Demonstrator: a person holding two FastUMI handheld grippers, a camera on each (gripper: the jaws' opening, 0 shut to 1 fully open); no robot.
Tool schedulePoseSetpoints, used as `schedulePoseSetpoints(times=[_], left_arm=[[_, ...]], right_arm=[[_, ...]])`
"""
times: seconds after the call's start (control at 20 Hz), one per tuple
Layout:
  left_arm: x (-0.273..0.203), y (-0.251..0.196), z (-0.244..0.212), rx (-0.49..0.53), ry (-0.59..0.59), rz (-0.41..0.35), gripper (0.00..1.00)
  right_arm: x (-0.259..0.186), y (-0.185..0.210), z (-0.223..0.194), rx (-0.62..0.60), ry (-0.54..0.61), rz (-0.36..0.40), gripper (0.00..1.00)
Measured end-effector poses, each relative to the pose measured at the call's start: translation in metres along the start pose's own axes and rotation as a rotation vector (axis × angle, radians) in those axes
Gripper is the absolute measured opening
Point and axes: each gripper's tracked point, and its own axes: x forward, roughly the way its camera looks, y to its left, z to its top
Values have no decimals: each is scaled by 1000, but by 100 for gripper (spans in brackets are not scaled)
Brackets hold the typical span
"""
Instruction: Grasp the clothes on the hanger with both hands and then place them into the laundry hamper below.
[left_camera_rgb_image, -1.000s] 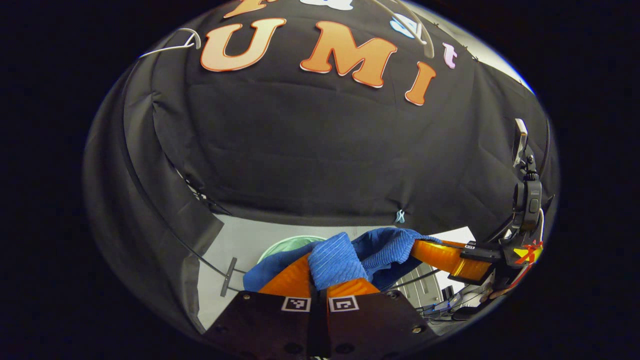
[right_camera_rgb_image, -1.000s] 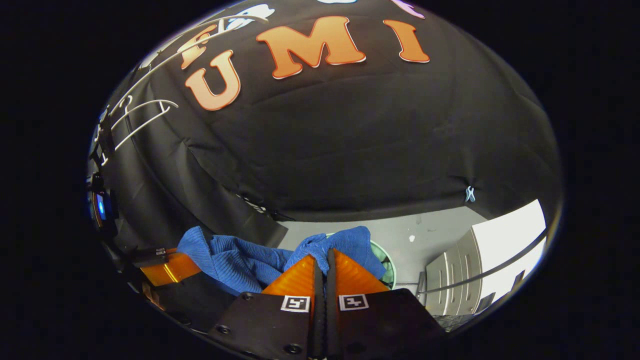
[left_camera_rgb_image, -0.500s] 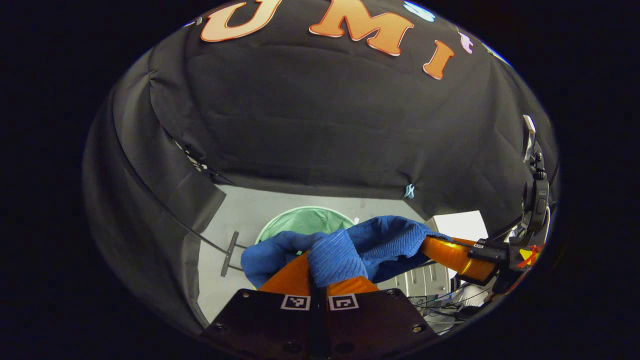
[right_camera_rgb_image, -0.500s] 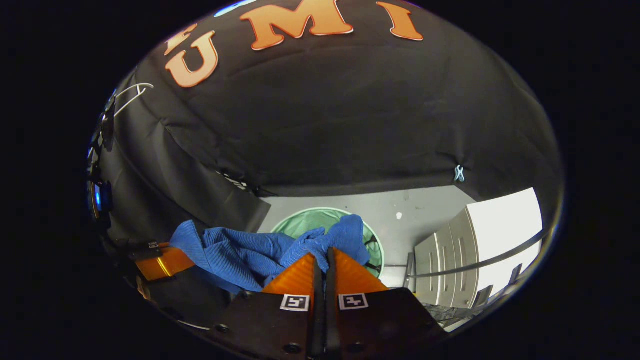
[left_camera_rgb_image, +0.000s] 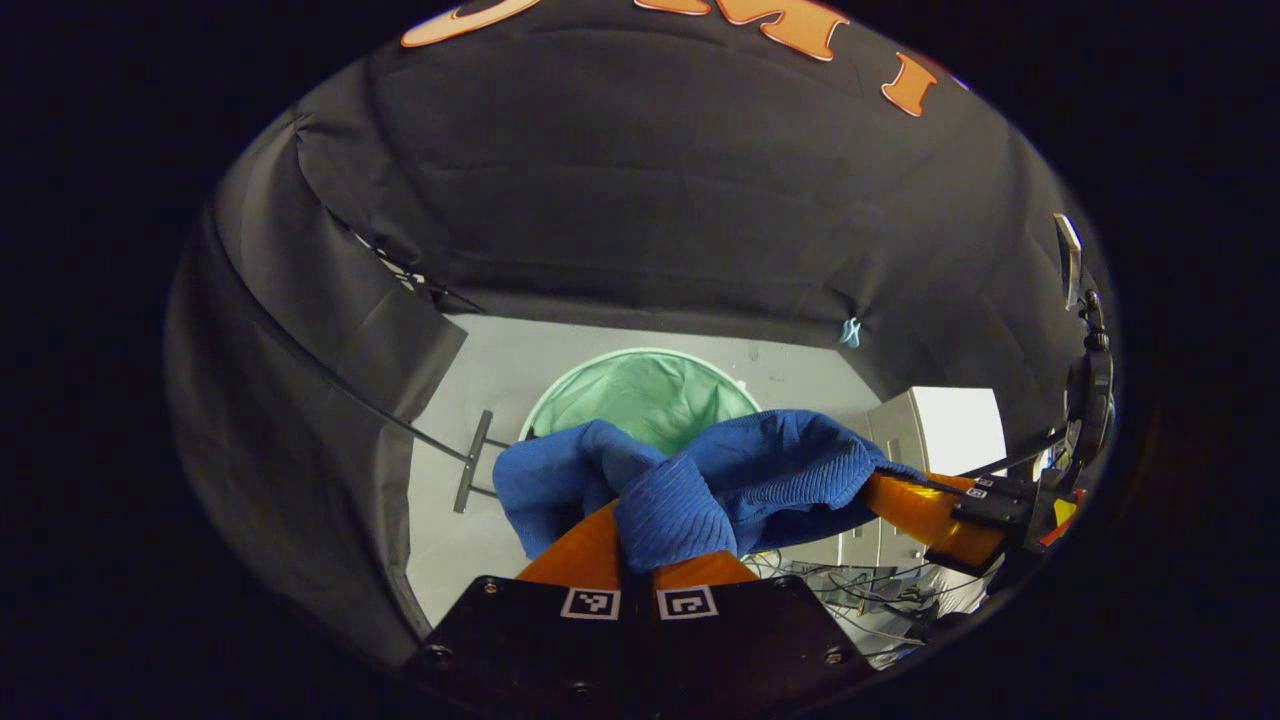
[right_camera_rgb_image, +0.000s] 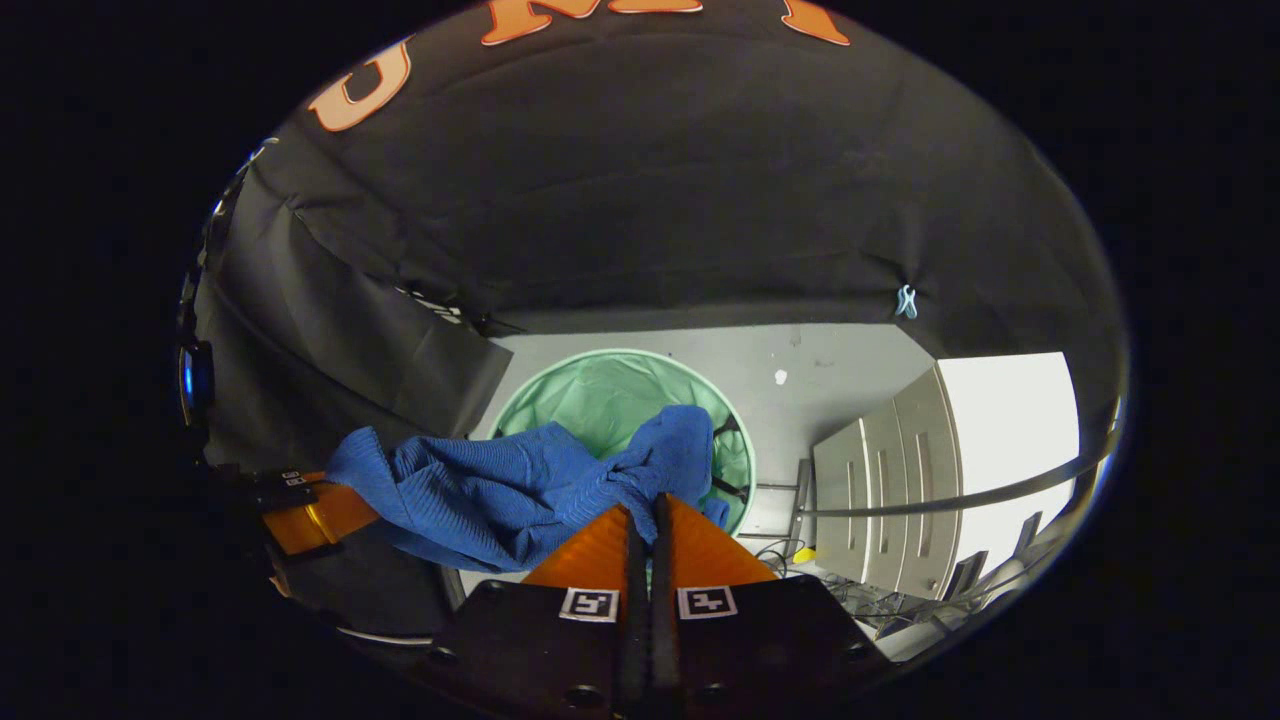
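Observation:
A blue ribbed garment (left_camera_rgb_image: 740, 480) hangs bunched between my two grippers, above the floor. My left gripper (left_camera_rgb_image: 640, 550) is shut on one end of it, a fold draped over its tips. My right gripper (right_camera_rgb_image: 647, 505) is shut on the other end of the blue garment (right_camera_rgb_image: 500, 495). Below and ahead stands a round green mesh laundry hamper (left_camera_rgb_image: 645, 385), its mouth open; the garment partly covers its near rim. In the right gripper view the hamper (right_camera_rgb_image: 600, 390) lies just past the cloth. The right gripper (left_camera_rgb_image: 925, 505) shows at the right of the left gripper view, and the left gripper (right_camera_rgb_image: 315, 510) at the left of the right gripper view.
A white drawer cabinet (right_camera_rgb_image: 930, 470) stands to the right of the hamper on the grey floor (right_camera_rgb_image: 850, 360). Loose cables (left_camera_rgb_image: 850, 585) lie near its foot. A thin metal stand with a T-shaped foot (left_camera_rgb_image: 470, 475) rests left of the hamper. Black cloth walls close in the back and left.
Both grippers have tilted and moved downward with the garment; the hamper now shows fully beneath the cloth, and the hangers at the top have left view.

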Motion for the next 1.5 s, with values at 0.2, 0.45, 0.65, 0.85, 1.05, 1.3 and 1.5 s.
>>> schedulePoseSetpoints(times=[0.2, 0.45, 0.65, 0.85, 1.05, 1.3, 1.5], left_arm=[[10, 3, -16, -1, 60, 31, 2], [11, 5, -39, -36, 117, 37, 8], [5, 9, -35, -52, 101, 33, 38], [-4, 15, -37, -70, 90, 39, 41], [-13, 17, -40, -84, 73, 36, 55], [-27, 27, -43, -95, 56, 58, 70], [-38, 34, -46, -112, 43, 71, 84]], right_arm=[[14, -5, -11, -6, 35, -12, 8], [10, -5, -5, -14, 20, -12, 23], [7, -9, -11, -14, 21, -5, 25], [1, -5, -17, -18, 15, -8, 38], [-9, -8, -18, -12, -2, -13, 67], [-23, -10, -22, -12, -23, -15, 80], [-37, -6, -24, -17, -41, -18, 100]])
